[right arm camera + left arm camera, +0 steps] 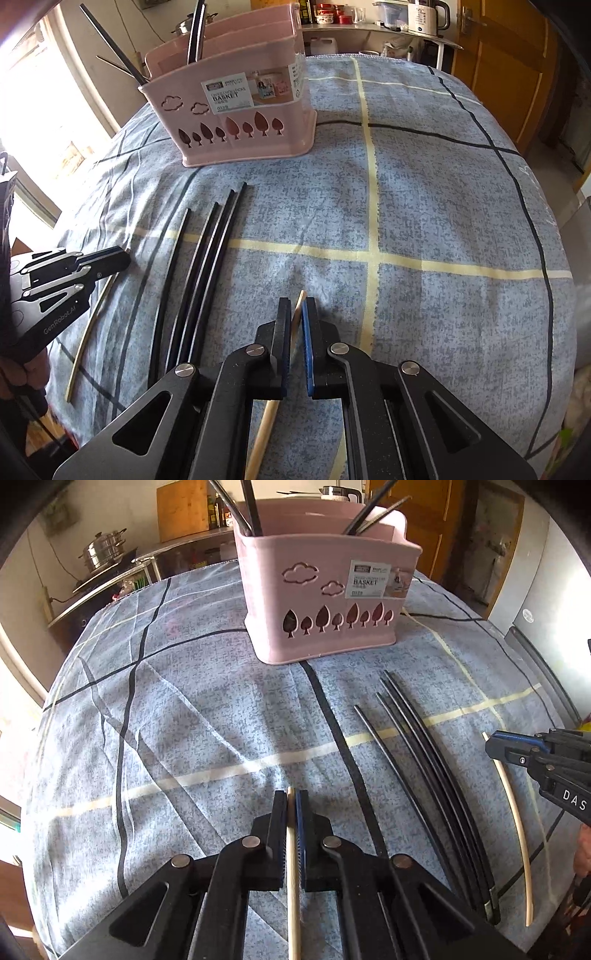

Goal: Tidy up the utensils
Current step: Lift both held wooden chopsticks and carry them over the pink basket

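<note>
Left gripper (291, 812) and right gripper (297, 317) each pinch a pale wooden chopstick (292, 867) near its tip; light, stiff, slippery. Black chopsticks (424, 760) lie between them, the pink basket (321, 590) ahead.

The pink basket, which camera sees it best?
The left wrist view: the pink basket stands near the middle, its front with tree cutouts and label facing the camera. The right wrist view shows it too, but off to the left and turned at an angle.
</note>
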